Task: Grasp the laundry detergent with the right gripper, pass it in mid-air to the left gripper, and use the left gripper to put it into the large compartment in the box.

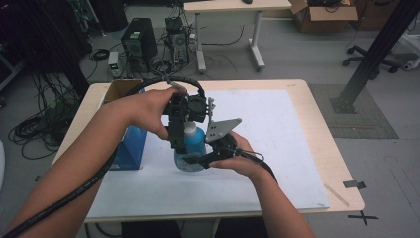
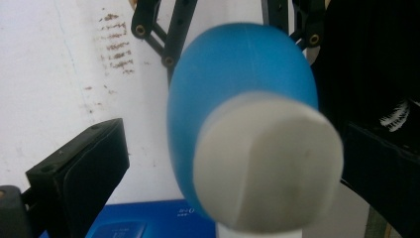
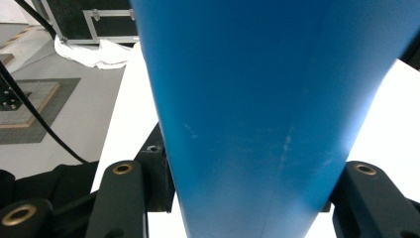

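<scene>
A: What is the biggest thing in front of you?

B: Your table, with a white sheet spread over most of it. At the sheet's 9 o'clock edge stands a blue box, and a brown cardboard box sits just beyond it, toward 11 o'clock.

A: And where is the bottle?

B: The blue bottle stands upright near the middle of the sheet, white cap on top, between your two hands.

A: How is your right gripper set?

B: Your right gripper comes in from 4 o'clock, low on the bottle. In the right gripper view its jaws press both sides of the blue body, so it is clamped on the bottle.

A: And the left?

B: Your left gripper hangs over the bottle from 10 o'clock. In the left gripper view its jaws stand wide on either side of the cap, touching nothing.
</scene>
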`<state>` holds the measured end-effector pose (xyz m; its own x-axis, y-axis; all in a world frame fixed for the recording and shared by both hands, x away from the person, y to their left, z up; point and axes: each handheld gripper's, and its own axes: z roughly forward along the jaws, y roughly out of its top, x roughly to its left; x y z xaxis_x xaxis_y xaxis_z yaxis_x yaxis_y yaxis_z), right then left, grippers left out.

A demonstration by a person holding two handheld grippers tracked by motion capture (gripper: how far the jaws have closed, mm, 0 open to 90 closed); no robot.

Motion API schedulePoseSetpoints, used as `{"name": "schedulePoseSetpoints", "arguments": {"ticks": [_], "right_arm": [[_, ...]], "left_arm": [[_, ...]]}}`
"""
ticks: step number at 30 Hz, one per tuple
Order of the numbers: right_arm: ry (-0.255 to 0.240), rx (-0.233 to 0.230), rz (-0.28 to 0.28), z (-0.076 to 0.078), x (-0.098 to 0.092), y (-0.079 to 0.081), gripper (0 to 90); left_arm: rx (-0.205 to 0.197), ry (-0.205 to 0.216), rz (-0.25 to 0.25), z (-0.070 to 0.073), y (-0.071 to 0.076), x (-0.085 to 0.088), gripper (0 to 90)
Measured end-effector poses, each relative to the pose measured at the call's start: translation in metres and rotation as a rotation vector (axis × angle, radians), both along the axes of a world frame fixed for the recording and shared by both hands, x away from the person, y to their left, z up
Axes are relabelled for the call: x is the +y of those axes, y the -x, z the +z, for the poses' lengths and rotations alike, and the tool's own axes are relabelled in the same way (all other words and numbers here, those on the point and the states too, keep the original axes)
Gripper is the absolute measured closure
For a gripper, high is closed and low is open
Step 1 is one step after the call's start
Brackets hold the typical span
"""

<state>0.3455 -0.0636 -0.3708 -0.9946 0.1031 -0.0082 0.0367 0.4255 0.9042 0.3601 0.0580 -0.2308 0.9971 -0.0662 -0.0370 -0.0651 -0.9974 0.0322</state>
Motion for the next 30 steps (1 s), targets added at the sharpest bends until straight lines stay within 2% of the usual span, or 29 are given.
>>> {"name": "schedulePoseSetpoints", "arguments": {"ticks": [10,13,20,21,25,30], "right_arm": [[-0.004,-0.006,0.0,0.0024,0.0032,-0.0011,45.2],[-0.011,0.008,0.013,0.0033,0.0032,-0.0002,45.2],[-0.007,0.005,0.008,0.004,0.0038,-0.0006,45.2],[0.003,-0.013,0.006,0.0037,0.0042,-0.0019,45.2],[0.0,0.009,0.008,0.003,0.0051,-0.0008,45.2],[-0.002,0.005,0.004,0.0031,0.0053,-0.0014,45.2]], "left_arm": [[-0.007,-0.018,-0.002,-0.0041,0.001,-0.0019,0.7],[-0.013,-0.029,-0.003,-0.0052,0.0013,-0.0014,1.7],[-0.014,-0.021,-0.007,-0.0043,0.0018,-0.0013,6.1],[-0.017,-0.018,-0.01,-0.0035,0.0025,-0.0017,7.0],[-0.021,-0.021,-0.019,-0.0033,0.0044,-0.0019,10.9],[-0.031,-0.027,-0.016,-0.0048,0.0053,-0.002,14.0]]}}
